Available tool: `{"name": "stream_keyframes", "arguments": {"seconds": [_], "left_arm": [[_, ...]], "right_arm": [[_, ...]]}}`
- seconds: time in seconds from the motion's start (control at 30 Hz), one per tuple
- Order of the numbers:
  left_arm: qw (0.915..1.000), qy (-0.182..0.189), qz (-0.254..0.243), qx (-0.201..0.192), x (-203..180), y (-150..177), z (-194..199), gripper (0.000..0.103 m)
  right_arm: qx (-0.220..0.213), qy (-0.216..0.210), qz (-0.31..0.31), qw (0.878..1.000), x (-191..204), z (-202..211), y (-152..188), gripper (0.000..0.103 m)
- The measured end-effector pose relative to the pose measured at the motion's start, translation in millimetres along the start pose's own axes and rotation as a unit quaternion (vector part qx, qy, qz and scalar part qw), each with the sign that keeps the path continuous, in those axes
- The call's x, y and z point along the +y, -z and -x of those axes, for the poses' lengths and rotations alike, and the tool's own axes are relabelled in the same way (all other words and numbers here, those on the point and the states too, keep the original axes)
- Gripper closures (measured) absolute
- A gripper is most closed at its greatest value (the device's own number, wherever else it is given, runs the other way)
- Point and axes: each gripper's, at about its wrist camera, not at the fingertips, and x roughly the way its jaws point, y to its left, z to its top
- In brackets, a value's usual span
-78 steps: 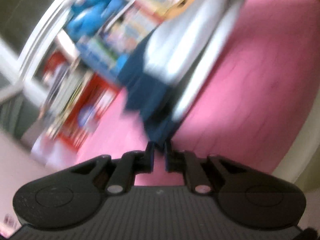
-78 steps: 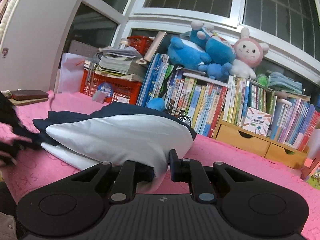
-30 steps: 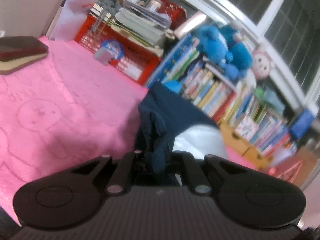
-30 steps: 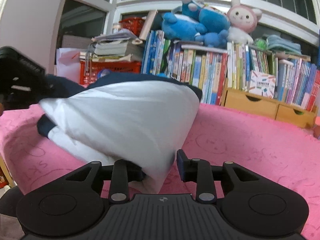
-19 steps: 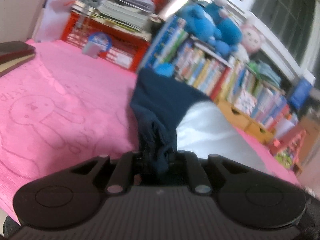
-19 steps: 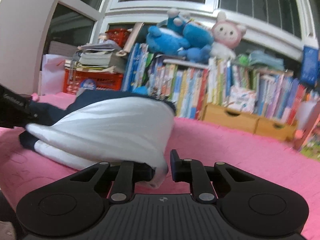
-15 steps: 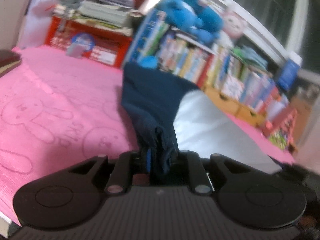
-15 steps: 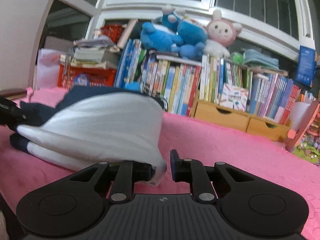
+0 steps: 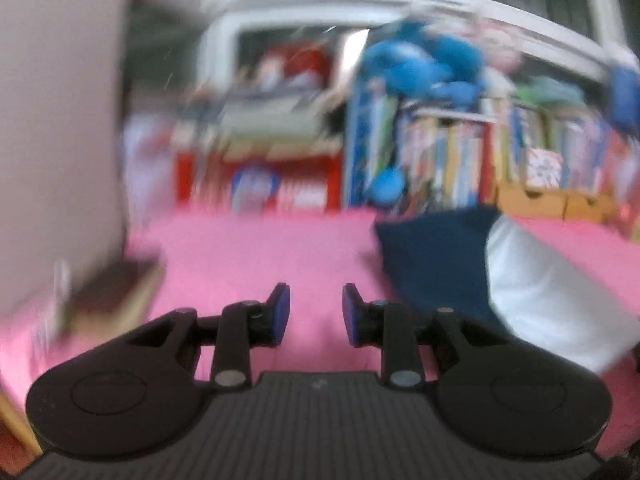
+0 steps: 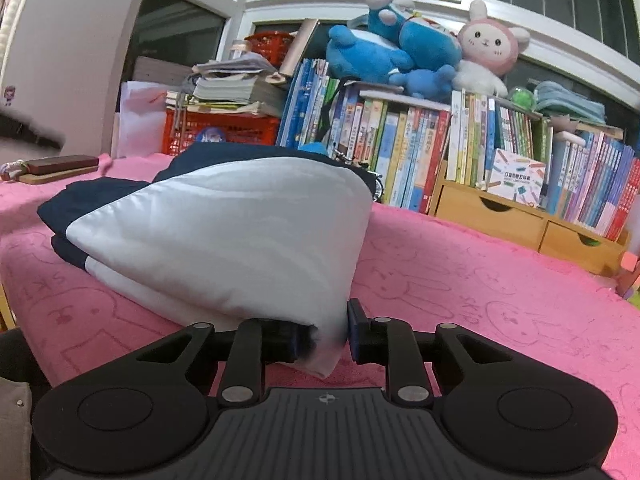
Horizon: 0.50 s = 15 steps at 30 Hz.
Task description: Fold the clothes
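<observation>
A folded navy and white garment (image 10: 240, 232) lies on the pink towel (image 10: 480, 280). My right gripper (image 10: 324, 338) is low at its near white corner. The corner sits pinched between the pads while the jaws are opening slightly. The cloth hides the left pad. In the blurred left wrist view my left gripper (image 9: 314, 314) hovers over bare pink towel (image 9: 260, 248). Its jaws are opening with nothing between them. The garment (image 9: 436, 264) lies to its right, apart from it. A dark blur at the far left of the right wrist view may be the left gripper (image 10: 32, 136).
Along the back stand a row of books (image 10: 400, 140) with plush toys (image 10: 400, 52) on top, a red basket (image 10: 216, 132) under stacked papers, and wooden drawers (image 10: 500, 216). A dark case on a wooden board (image 10: 60, 164) lies at the far left. The towel's edge drops off at the near left.
My left gripper has let go of the navy end, opened, risen and rolled level; the garment now lies to its right. The right gripper keeps the white corner.
</observation>
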Motion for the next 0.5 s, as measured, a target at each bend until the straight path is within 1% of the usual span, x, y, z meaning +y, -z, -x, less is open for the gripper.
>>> {"name": "stream_keyframes", "arguments": {"seconds": [0.07, 0.1, 0.13, 0.2, 0.23, 0.27, 0.3, 0.33, 0.4, 0.43, 0.47, 0.5], "left_arm": [[0.9971, 0.052, -0.05, -0.022, -30, -20, -18, 0.077], [0.9932, 0.082, -0.077, -0.028, -49, -27, -28, 0.077], [0.9876, 0.112, -0.105, -0.034, -69, -34, -38, 0.077], [0.9721, 0.162, -0.165, -0.036, -103, -38, -62, 0.076], [0.9651, 0.183, -0.185, -0.029, -114, -37, -78, 0.076], [0.9615, 0.195, -0.193, -0.016, -120, -34, -93, 0.077], [0.9605, 0.198, -0.196, -0.001, -122, -31, -108, 0.08], [0.9615, 0.191, -0.197, 0.016, -119, -26, -124, 0.082], [0.9662, 0.162, -0.195, 0.047, -105, -16, -153, 0.084], [0.9684, 0.152, -0.192, 0.049, -94, -11, -161, 0.083], [0.9719, 0.125, -0.192, 0.052, -82, -9, -167, 0.083], [0.9758, 0.09, -0.19, 0.061, -70, -9, -174, 0.083]], "right_arm": [[-0.001, 0.001, -0.001, 1.0, 0, 0, 0, 0.079], [-0.001, 0.001, -0.004, 1.0, -1, 0, 0, 0.079], [-0.002, 0.0, -0.008, 1.0, -2, 0, 0, 0.079], [-0.002, 0.0, -0.018, 1.0, -5, 0, 0, 0.079], [-0.001, 0.0, -0.023, 1.0, -6, 0, 1, 0.079], [0.0, 0.001, -0.029, 1.0, -7, 0, 1, 0.079], [0.002, 0.003, -0.034, 0.999, -9, 0, 1, 0.079], [0.003, 0.004, -0.039, 0.999, -10, -1, 2, 0.079], [0.005, 0.003, -0.046, 0.999, -11, -2, 2, 0.076], [0.005, 0.002, -0.048, 0.999, -12, -2, 3, 0.074], [0.007, -0.001, -0.051, 0.999, -13, -3, 3, 0.074], [0.008, -0.004, -0.053, 0.999, -14, -4, 3, 0.074]]}}
